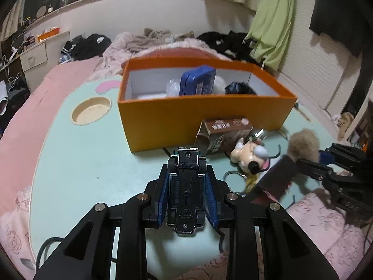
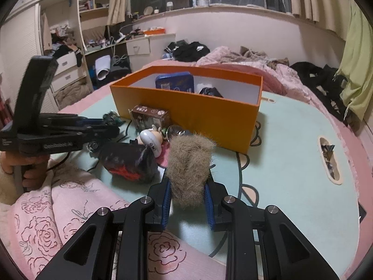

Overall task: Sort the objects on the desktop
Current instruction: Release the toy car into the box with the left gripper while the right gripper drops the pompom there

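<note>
Clamped between the blue pads of the left gripper (image 1: 186,186) is a toy car (image 1: 186,191), belly-up with its chassis and wheels showing, hanging over the mint-green table (image 1: 93,163); the right gripper (image 2: 187,186) is squeezing a fluffy tan pom-pom (image 2: 190,163) that's bulging out above its pads; the orange box (image 1: 205,119) is sitting just ahead on the table with a blue tin (image 1: 198,81) and a dark bundle already in it, so I'm guessing both items are heading there; a brown carton (image 1: 223,135), a cartoon figurine (image 1: 251,158) and a dark pouch (image 2: 130,161) are waiting near the box front; honestly I'd be carrying the car well above the near wall before letting go, since it's only pinched by the sides and could be slipping; same for the fluff, drop it past the tin.
</note>
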{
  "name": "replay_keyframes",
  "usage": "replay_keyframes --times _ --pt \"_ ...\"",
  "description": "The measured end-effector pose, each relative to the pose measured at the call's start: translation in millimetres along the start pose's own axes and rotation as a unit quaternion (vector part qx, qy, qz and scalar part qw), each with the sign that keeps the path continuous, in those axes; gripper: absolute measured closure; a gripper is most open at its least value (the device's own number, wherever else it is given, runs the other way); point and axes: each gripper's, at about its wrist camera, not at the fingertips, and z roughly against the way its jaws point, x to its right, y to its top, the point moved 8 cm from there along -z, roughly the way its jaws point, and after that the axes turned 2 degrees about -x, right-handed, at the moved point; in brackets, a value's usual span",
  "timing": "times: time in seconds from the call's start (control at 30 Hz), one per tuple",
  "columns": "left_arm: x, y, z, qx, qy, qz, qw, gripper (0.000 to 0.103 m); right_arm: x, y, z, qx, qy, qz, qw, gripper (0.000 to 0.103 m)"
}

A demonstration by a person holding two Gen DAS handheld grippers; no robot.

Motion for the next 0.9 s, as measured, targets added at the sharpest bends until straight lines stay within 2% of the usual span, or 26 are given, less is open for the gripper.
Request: replay_keyframes --times 0.17,0.3,0.43,0.47,0.5,0.57,0.63,0.67,0.73,0.9 --pt "6 26 22 0.033 -0.027 0.006 0.9991 0.074 2 21 9 0.024 -0.011 0.010 1.000 0.079" --pt "16 68 30 0.061 -0.029 -0.006 0.9977 0.074 12 69 16 0.067 -0.015 -0.007 0.998 0.079" --pt "14 104 18 0.073 -0.011 0.011 0.9972 0.073 25 109 -3 0.071 -0.002 -0.045 0.997 0.078" --pt "13 110 10 0.068 -0.015 0.019 0.9974 0.073 27 113 -12 0.064 -0.003 -0.049 0.997 0.074" --pt "11 113 -5 0.052 -0.017 0.030 0.9981 0.070 30 115 -23 0.049 -0.009 -0.053 0.997 0.055" --pt "4 109 -26 0.024 -0.009 0.048 0.9985 0.054 33 112 -39 0.029 -0.028 -0.060 0.997 0.030" --pt "-3 98 -43 0.005 0.002 0.066 0.9978 0.047 31 100 -52 0.012 -0.032 -0.054 0.998 0.029" --pt "-6 95 -45 0.019 0.033 0.050 0.9980 0.038 28 97 -50 0.022 -0.046 -0.035 0.998 0.029" --pt "-7 86 -49 0.022 0.064 0.031 0.9972 0.026 27 94 -48 0.025 -0.040 -0.037 0.998 0.028" --pt "-6 82 -50 0.031 0.066 0.022 0.9971 0.024 32 92 -49 0.031 -0.043 -0.038 0.998 0.026"
